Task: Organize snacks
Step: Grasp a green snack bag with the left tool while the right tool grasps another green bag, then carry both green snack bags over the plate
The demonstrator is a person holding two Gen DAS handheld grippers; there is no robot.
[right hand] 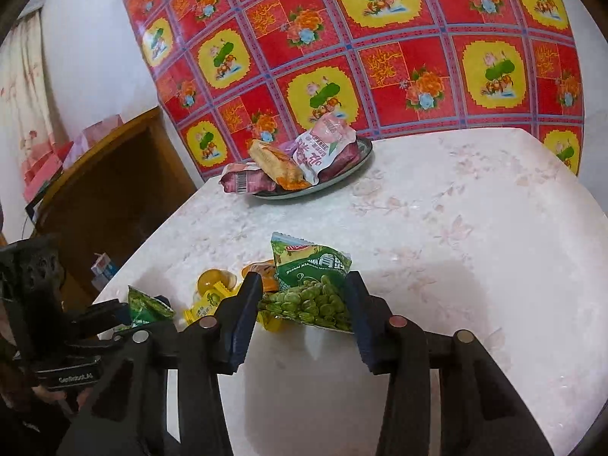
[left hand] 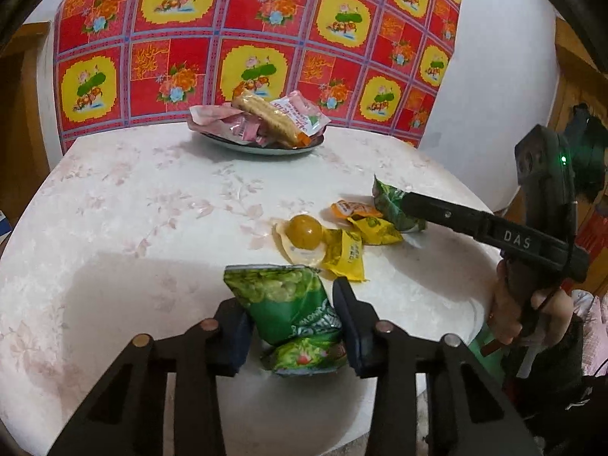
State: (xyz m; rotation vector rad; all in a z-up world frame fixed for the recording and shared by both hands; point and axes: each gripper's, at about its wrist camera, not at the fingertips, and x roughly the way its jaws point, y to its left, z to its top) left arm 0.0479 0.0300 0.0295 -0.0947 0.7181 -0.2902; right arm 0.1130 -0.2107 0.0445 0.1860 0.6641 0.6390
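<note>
A glossy green pea packet [left hand: 287, 307], crinkled foil printed with pale green peas, sits low in the centre of the left wrist view, pinched at its waist between the left gripper [left hand: 292, 326] and its 2 dark padded fingers.

In the right wrist view a second green pea packet [right hand: 313, 288] stands between the right gripper [right hand: 304, 304] fingers; the pads flank its edges, but whether they press it or stand just off it cannot be told.

Beyond, on the pale, floral-embossed table [left hand: 133, 209], lies a loose cluster: a round amber jelly cup [left hand: 303, 232] with a white peel lid, 2 yellow sachets [left hand: 347, 252] touching it, and an orange sachet [left hand: 351, 209] beside the second green packet.

At the upper centre of the left wrist view, a shallow round plate [left hand: 262, 148] holds a heap of pink wrappers [left hand: 228, 123] and a long tan biscuit pack [left hand: 266, 114] laid across them.

Behind hangs a red-and-yellow chequered floral cloth [left hand: 247, 38].
</note>
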